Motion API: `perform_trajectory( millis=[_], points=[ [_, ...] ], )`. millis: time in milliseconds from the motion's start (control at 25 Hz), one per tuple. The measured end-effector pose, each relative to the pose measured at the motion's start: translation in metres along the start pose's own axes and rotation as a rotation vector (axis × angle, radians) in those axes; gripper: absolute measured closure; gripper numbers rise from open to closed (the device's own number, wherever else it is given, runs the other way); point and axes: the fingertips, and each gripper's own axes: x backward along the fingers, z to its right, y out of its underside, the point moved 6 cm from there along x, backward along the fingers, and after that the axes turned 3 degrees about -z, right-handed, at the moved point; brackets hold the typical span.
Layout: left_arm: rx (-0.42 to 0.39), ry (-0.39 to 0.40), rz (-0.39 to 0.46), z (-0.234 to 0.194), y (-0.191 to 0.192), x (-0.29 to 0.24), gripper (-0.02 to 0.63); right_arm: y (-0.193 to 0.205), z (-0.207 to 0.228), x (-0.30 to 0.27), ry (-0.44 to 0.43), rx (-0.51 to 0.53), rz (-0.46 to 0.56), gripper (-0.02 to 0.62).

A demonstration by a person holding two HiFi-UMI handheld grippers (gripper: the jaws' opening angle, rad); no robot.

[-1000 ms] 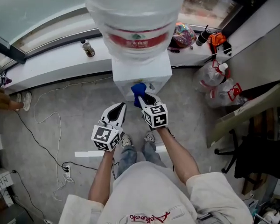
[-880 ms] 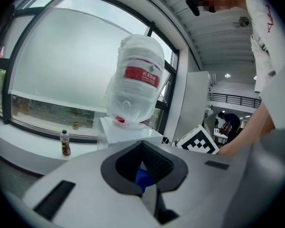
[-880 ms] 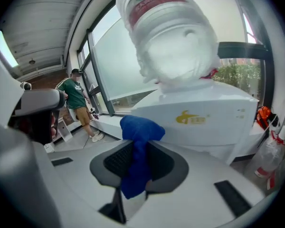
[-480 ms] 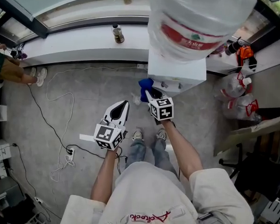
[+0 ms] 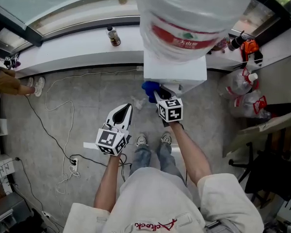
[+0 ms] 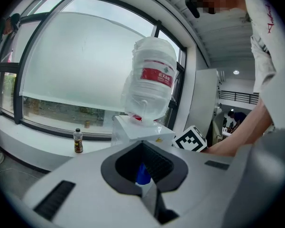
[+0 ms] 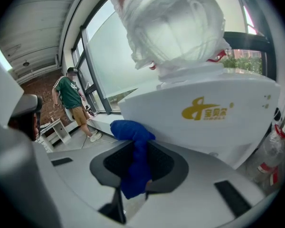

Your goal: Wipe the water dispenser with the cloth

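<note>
Right gripper (image 5: 158,95): clenched on blue cloth (image 7: 134,164), beside water dispenser (image 5: 175,73) front's left edge.
Left gripper (image 5: 125,108): jaws together, empty, above floor (image 5: 87,111).
Right gripper view alone: gold logo (image 7: 206,112).

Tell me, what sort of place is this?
Probably an office or workshop corner: a water dispenser stands on a bare concrete floor beside a long window sill, with power cables trailing across it.

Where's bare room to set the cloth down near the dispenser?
Bare floor between the cable loop and left gripper; sill left of the small bottle. Crowded right of the water dispenser: plastic bags.
</note>
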Motion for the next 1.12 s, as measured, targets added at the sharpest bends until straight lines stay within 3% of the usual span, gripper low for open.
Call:
perform_trajectory(
  millis=[320,520,840,1120],
  points=[
    [-0.053,0.115,-0.011,0.045,-0.014,-0.05,0.595,0.003,0.069,0.05,0.113,-0.073,0.047,0.503],
    [-0.081,0.164,-0.023,0.073,-0.018,-0.078,0.595,0.013,0.119,0.083,0.181,-0.179,0.092,0.503],
    [-0.098,0.179,-0.039,0.098,-0.016,-0.106,0.595,0.033,0.195,0.121,0.286,-0.287,0.123,0.503],
    [-0.099,0.181,-0.047,0.107,-0.014,-0.112,0.595,0.034,0.208,0.129,0.296,-0.289,0.127,0.503]
  ],
)
